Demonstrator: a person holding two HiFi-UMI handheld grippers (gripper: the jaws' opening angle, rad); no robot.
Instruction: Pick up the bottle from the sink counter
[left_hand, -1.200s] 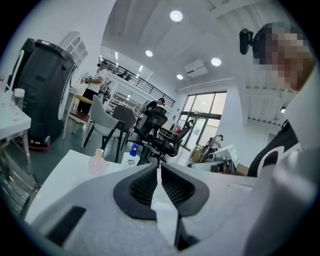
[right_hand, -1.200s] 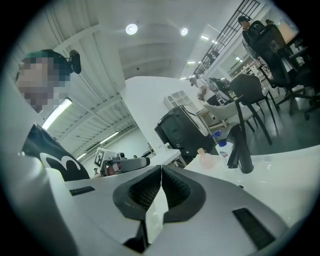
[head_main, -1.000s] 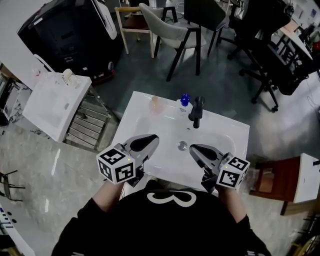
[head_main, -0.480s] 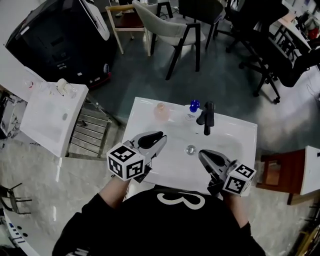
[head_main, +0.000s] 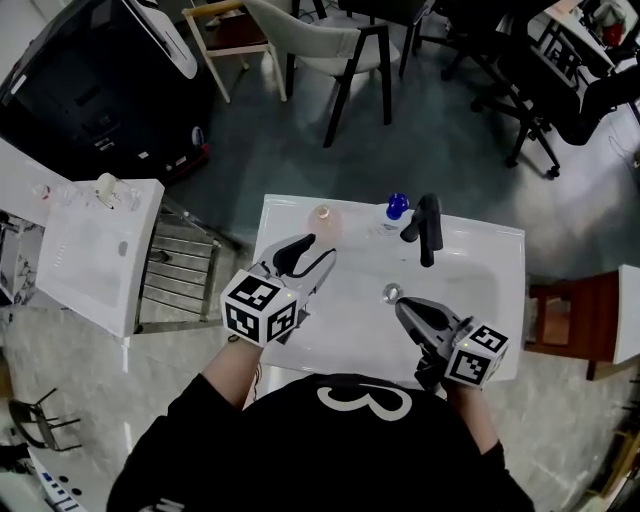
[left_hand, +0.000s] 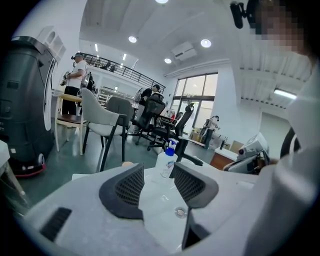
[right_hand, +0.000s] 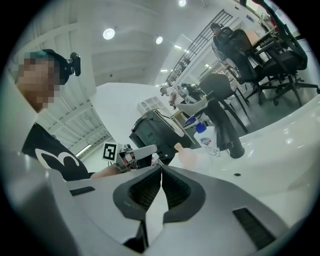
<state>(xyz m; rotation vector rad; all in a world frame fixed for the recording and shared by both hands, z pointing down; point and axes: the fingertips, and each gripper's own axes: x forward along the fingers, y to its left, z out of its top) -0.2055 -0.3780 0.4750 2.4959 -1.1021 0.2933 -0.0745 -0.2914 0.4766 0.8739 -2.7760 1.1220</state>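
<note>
Bottle (head_main: 396, 208), blue pump top, upright at the back of the sink counter (head_main: 280, 228), just beside the black tap (head_main: 428, 230). Likely light, stiff plastic, slick if wet; best gripped round the body, below the pump. Fill level unreadable. Left gripper (head_main: 318, 252) spread, just been opening, nothing between pads; right gripper (head_main: 400, 306) pressed together, empty. Peach bottle (head_main: 322, 216) nearby: unclear which of 2 meant.

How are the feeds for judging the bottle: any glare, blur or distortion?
Head view: sharp, evenly lit; the pale bottle fades into the white sink, only its blue cap stands out. Left gripper view: fisheye bowing, dark corners, bottle small but in focus. Right gripper view: tilted, same bowing, bright ceiling lights; the faucet overlaps the bottle.
</note>
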